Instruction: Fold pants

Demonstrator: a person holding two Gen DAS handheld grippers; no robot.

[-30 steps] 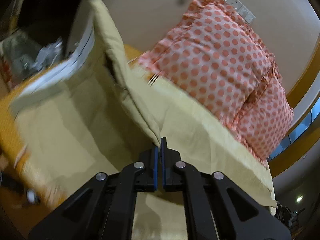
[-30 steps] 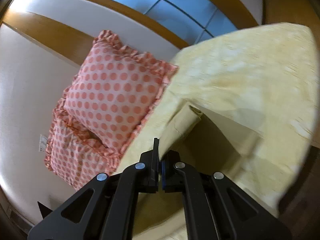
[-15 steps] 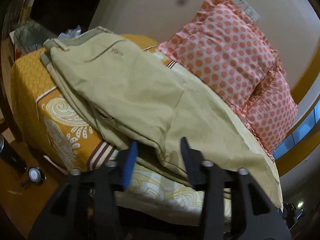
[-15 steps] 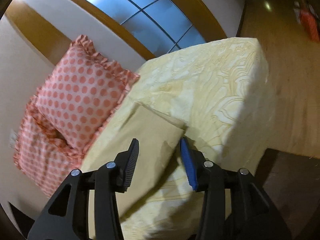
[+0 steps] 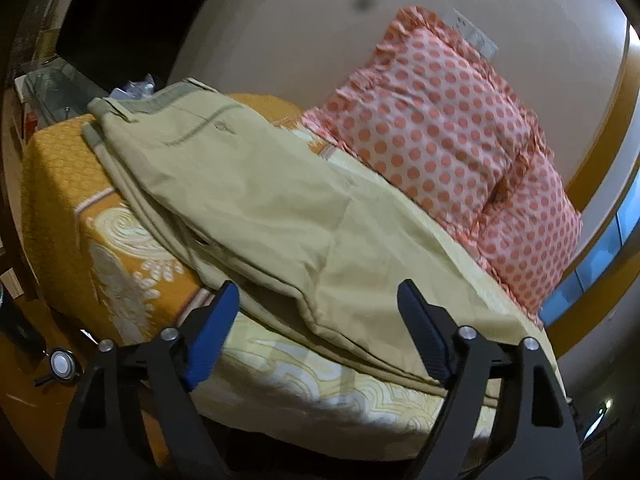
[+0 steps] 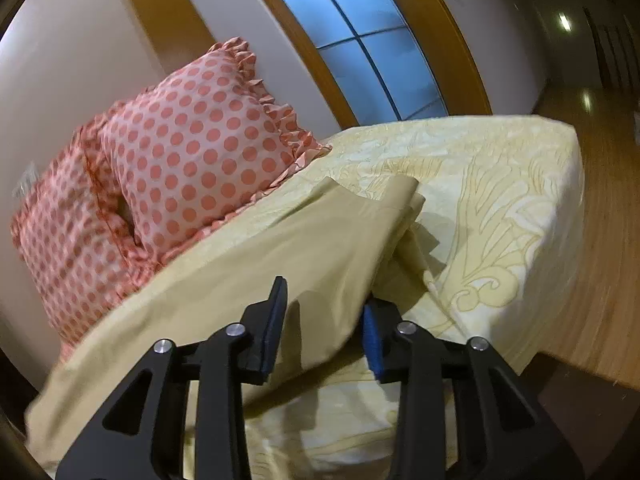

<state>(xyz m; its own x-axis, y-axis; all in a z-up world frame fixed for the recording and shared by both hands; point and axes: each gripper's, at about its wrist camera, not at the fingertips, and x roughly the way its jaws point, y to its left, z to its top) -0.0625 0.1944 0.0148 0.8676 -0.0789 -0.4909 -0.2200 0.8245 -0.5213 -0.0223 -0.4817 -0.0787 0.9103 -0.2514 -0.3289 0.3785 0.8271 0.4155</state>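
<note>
The khaki pants point(image 5: 256, 200) lie along the bed, folded lengthwise with one leg on the other. The waistband point(image 5: 160, 100) is at the far left end. The leg cuffs point(image 6: 400, 200) lie at the right end in the right wrist view. My left gripper point(image 5: 318, 334) is open wide and empty, just before the pants' near edge. My right gripper point(image 6: 324, 320) is open, its jaws on either side of the leg fabric point(image 6: 280, 256) without gripping it.
The bed point(image 5: 280, 384) has a yellow and orange patterned cover point(image 6: 500, 216). Two pink polka-dot pillows point(image 5: 440, 136) lean on the wall behind the pants. Wooden floor point(image 6: 600, 272) lies past the bed's right end. A small round object point(image 5: 60, 364) sits on the floor at left.
Both grippers were shut on the lifted pants. They have opened and let go, and the pants now lie flat on the bed. The left gripper has opened wider and drawn back.
</note>
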